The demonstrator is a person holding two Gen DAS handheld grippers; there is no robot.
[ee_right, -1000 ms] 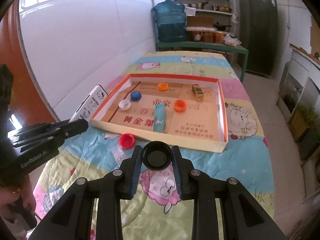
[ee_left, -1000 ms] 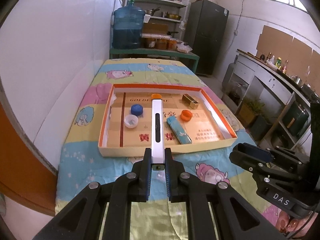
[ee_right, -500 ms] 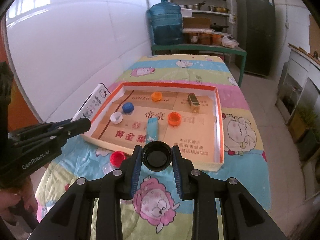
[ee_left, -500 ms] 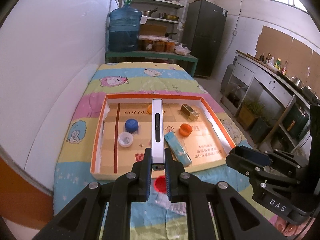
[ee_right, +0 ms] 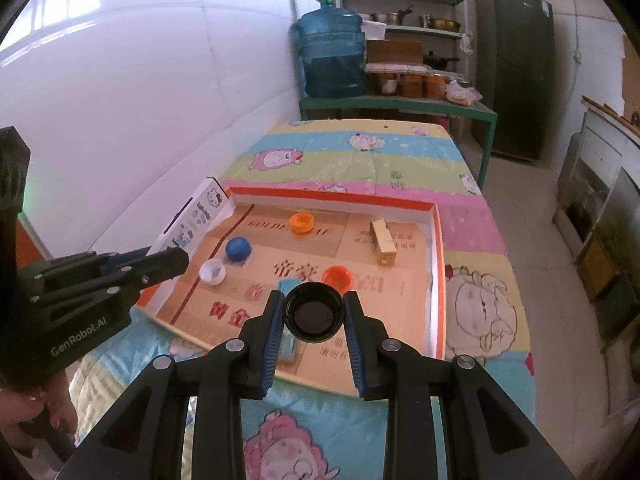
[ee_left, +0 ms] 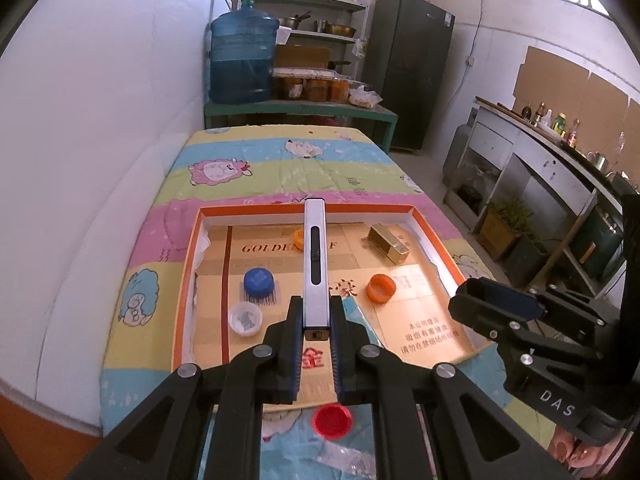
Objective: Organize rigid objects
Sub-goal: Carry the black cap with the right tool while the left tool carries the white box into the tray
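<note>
Table [ee_left: 332,168] under cartoon quilt. Orange-rimmed tray [ee_left: 360,211] on top, holding blue cap [ee_left: 259,280], white cap [ee_left: 245,319], two orange caps, gold box [ee_left: 389,243]. Left fingers [ee_left: 316,330] clamped on silver lighter [ee_left: 315,260] above tray. Right fingers [ee_right: 314,316] narrow, gripping black cap [ee_right: 313,313] over tray's near edge. Red cap [ee_left: 332,420] on quilt outside tray.

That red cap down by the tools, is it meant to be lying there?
It looks out of place: the red cap lies on the quilt outside the tray, beside crumpled clear plastic, while other caps sit inside.
</note>
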